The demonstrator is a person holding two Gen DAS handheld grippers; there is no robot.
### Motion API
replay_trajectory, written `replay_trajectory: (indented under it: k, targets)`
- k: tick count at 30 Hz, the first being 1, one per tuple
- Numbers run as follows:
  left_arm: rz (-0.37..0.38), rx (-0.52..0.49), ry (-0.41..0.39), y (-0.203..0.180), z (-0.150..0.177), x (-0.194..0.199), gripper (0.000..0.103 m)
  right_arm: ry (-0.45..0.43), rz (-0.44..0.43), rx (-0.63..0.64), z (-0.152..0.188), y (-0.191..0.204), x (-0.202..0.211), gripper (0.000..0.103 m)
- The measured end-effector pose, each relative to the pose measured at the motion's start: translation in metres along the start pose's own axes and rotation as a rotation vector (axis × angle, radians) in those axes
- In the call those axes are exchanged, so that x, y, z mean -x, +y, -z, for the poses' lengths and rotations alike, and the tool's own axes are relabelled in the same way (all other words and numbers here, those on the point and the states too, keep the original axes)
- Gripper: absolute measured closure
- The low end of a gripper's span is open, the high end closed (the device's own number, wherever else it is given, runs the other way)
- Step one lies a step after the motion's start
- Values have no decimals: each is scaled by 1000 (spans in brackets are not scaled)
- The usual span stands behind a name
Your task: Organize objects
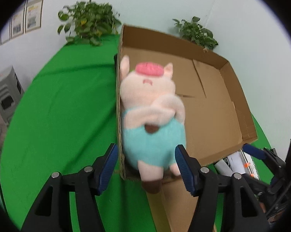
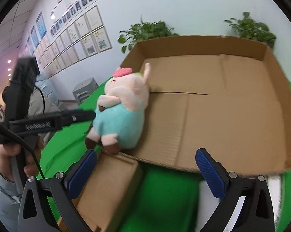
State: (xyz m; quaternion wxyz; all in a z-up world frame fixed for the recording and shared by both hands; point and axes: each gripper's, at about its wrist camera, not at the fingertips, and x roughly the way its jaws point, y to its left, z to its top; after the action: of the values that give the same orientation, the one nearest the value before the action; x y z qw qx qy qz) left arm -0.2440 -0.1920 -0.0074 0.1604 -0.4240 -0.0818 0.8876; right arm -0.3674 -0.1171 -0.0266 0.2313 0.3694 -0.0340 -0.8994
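Lying in the cardboard box (image 1: 213,100), plush pig (image 1: 151,116) seemingly released.

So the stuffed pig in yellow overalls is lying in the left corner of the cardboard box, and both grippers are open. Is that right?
Nearly. The stuffed pig wears turquoise overalls, not yellow; the right wrist view shows it. It does lie in the cardboard box, with the left gripper and right gripper open.

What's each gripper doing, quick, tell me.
Left gripper: open, jaws either side of the plush pig, not clamped.
Right gripper: open, holding nothing.
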Motion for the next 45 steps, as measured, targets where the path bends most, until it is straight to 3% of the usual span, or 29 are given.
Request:
replay_trajectory:
  k: [7, 16, 19, 21, 24, 29, 34, 36, 38, 39, 40, 41, 45]
  targets:
    - [64, 148, 35, 16, 19, -15, 43, 13, 2, -8, 50, -21, 60, 0]
    - [18, 125, 52, 6, 25, -13, 43, 40, -22, 23, 60, -15, 54, 0]
    - [-84, 55, -20, -9, 27, 3, 44, 22, -13, 39, 58, -15, 57, 0]
    - [-116, -35, -150, -31, 30, 29, 41, -3, -9, 49, 58, -13, 63, 0]
    - [-172, -82, -253, -54, 37, 59, 17, -32, -20, 63, 60, -12, 73, 0]
    - [-148, -115, -305, -78, 47, 88, 17, -97, 5, 51, 66, -13, 94, 0]
    - [-163, -130, -340, -102, 58, 101, 17, -106, 11, 50, 78, -16, 110, 2]
    - [-174, -123, -337, -108, 60, 100, 18, -111, 11, 52, 84, -19, 117, 20]
    - [-180, -114, -325, -113, 67, 98, 26, -104, 27, 54, 89, -22, 121, 57]
    - [-169, -111, -311, -113, 71, 98, 53, -98, 30, 52, 92, -24, 122, 67]
    - [-156, -113, -286, -115, 74, 96, 91, -93, 38, 49, 95, -25, 123, 83]
    - [-150, -127, -253, -119, 77, 92, 103, -95, 48, 46, 98, -27, 125, 87]
    - [-134, -140, -273, -132, 94, 96, 100, -99, 66, 37, 107, -30, 134, 84]
